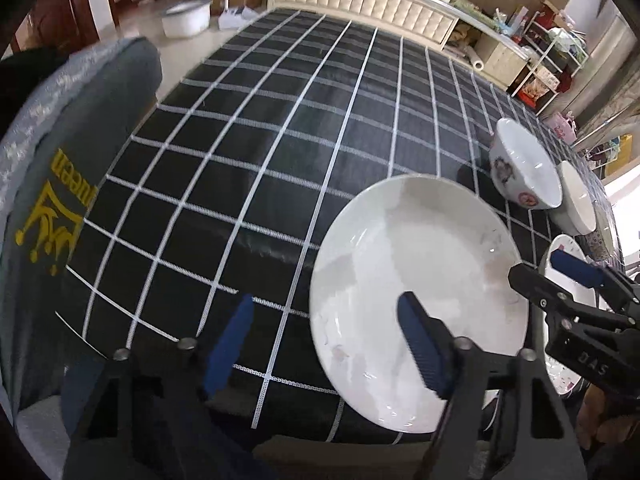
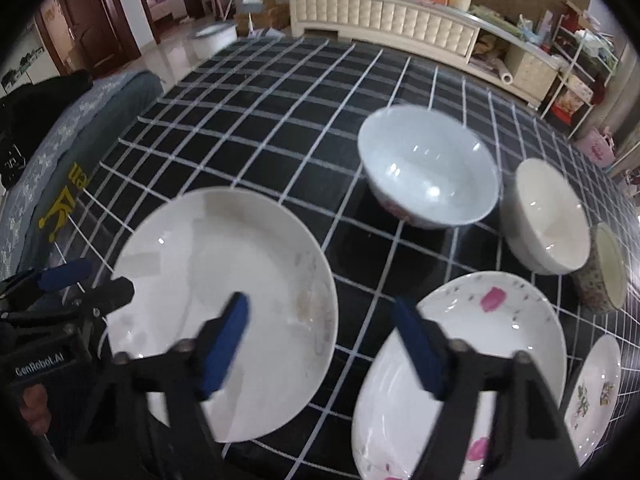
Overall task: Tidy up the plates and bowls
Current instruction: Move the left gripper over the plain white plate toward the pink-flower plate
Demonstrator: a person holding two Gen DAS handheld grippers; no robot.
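A plain white plate (image 1: 416,280) (image 2: 224,280) lies near the front edge of the checked table (image 1: 280,160). My left gripper (image 1: 326,344) is open above the plate's left rim, one pad over the plate and the other over the cloth. My right gripper (image 2: 322,344) is open too, hovering between the plain plate and a pink-flowered plate (image 2: 480,344). Behind them stand a patterned white bowl (image 1: 524,164) (image 2: 428,168) and a cream bowl (image 2: 548,216) (image 1: 576,204). Nothing is held by either gripper.
A small green-flowered plate (image 2: 596,392) and a patterned cup (image 2: 604,272) sit at the table's right edge. A grey cushioned chair (image 1: 60,168) stands on the left. Across the room are a cream cabinet (image 2: 380,16) and shelves (image 2: 576,64).
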